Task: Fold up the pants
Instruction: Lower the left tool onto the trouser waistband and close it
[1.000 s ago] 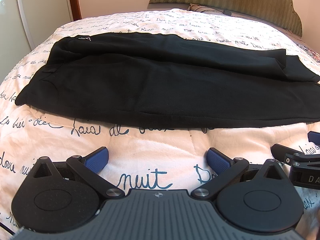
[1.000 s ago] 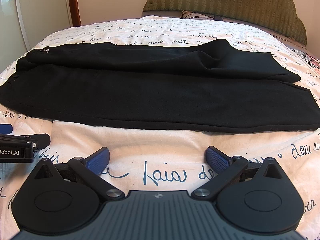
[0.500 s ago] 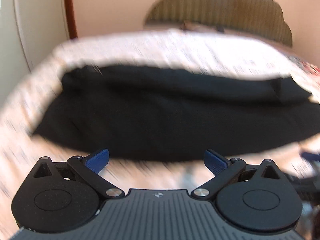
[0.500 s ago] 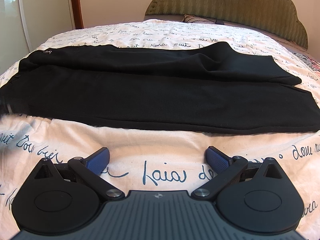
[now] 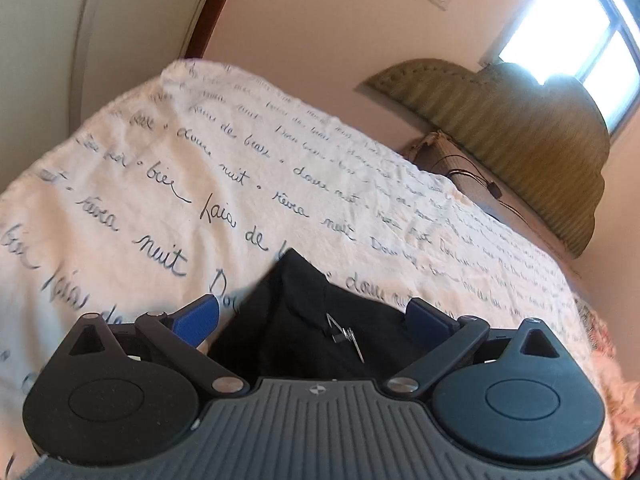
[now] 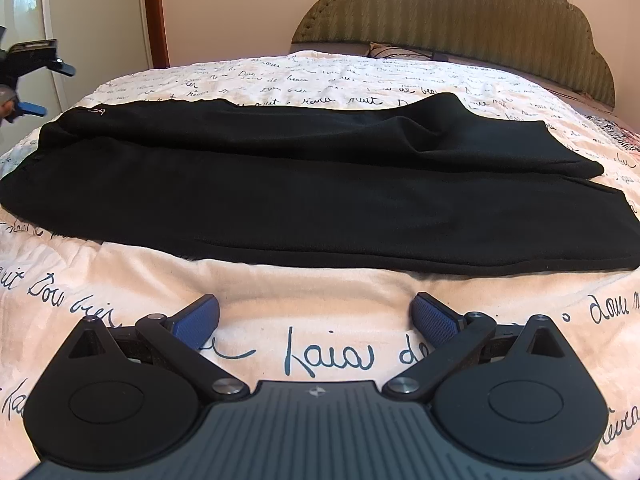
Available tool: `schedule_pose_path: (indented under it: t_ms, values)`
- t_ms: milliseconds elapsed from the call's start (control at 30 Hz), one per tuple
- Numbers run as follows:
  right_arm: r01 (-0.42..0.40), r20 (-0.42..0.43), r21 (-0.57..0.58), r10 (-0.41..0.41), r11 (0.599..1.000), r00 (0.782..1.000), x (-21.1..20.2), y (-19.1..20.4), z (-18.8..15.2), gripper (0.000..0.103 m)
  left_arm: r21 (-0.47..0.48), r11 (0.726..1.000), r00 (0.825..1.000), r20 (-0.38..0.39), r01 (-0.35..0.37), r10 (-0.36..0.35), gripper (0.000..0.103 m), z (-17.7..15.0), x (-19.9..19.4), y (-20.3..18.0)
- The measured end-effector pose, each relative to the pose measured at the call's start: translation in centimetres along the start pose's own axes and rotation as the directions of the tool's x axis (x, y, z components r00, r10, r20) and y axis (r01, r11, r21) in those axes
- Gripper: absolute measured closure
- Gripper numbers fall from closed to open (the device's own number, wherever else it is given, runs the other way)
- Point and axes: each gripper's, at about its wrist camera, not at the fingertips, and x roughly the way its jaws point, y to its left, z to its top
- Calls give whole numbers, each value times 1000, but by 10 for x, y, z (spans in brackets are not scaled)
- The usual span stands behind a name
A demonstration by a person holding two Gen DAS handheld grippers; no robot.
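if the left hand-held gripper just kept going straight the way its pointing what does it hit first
Probably the black pants: their waist corner already lies between the open left hand-held gripper fingers. Beyond it lies only the bedspread; depth is unclear.

My left tongs [image 5: 312, 316] see only one corner of the pants [image 5: 304, 320]; my tool's body hides the rest. I cannot tell if my tongs touch the cloth. The small metal clip [image 5: 345, 334] there is too tiny to make out. From my right side, the pants [image 6: 304, 184] run off the right edge, and my left tongs [image 6: 24, 76] are cut off at the left edge. The writing on the far bed cover [image 6: 320, 76] is too small to read.
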Motion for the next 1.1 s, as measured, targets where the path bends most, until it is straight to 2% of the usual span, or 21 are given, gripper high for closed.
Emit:
schedule_pose_path:
  t_ms: [133,233,333,400,433,467,500,600,700,800,867,900,933,967,1033,1067,1100]
  values:
    - [0,2,-2,0,1000,1000,2,0,1,0,-48,999,995,-101,18,-22,3,20,53,22]
    - [2,7,-2,-2,1000,1000,4,1,2,0,-108,990,973,-204,89,-110,3,25,84,31]
    - [3,11,-3,-3,1000,1000,6,2,3,0,-98,992,961,-255,85,-107,3,28,105,29]
    - [1,12,-2,-1,1000,1000,8,1,4,0,-73,995,963,-255,73,-89,11,31,112,23]
    - [1,12,-1,-1,1000,1000,9,1,4,0,-48,997,964,-256,63,-73,26,33,115,19]
    - [0,13,-1,0,1000,1000,9,1,5,0,-19,998,964,-260,60,-63,46,34,117,15]
    - [-1,13,-1,1,1000,1000,9,1,4,0,12,999,962,-268,47,-42,52,35,119,11]
    - [-4,13,1,4,1000,1000,11,0,6,0,85,995,964,-266,44,-20,55,35,118,2]
    - [-5,13,1,5,1000,1000,11,0,6,0,133,990,973,-232,37,-5,67,33,111,-3]
    - [-9,13,2,9,1000,1000,11,-1,6,0,126,991,976,-217,39,-11,65,33,106,-3]
    - [-10,14,2,10,1000,1000,12,-1,7,0,83,994,969,-243,65,-43,62,33,107,2]
    - [-9,14,1,9,1000,1000,12,-1,6,0,65,994,963,-261,89,-70,59,33,109,4]
    - [-9,14,1,9,1000,1000,12,-1,6,0,48,993,956,-280,107,-90,49,31,111,5]
    - [-9,15,1,9,1000,1000,11,-1,6,0,35,993,954,-285,113,-98,46,29,113,6]
    - [-8,15,0,8,1000,1000,11,-1,6,0,39,994,957,-277,103,-88,47,26,115,7]
    - [-7,14,0,7,1000,1000,12,-1,6,0,47,995,962,-263,85,-70,58,25,115,6]
    - [-7,14,0,7,1000,1000,12,-1,6,0,65,996,968,-247,66,-48,62,25,114,4]
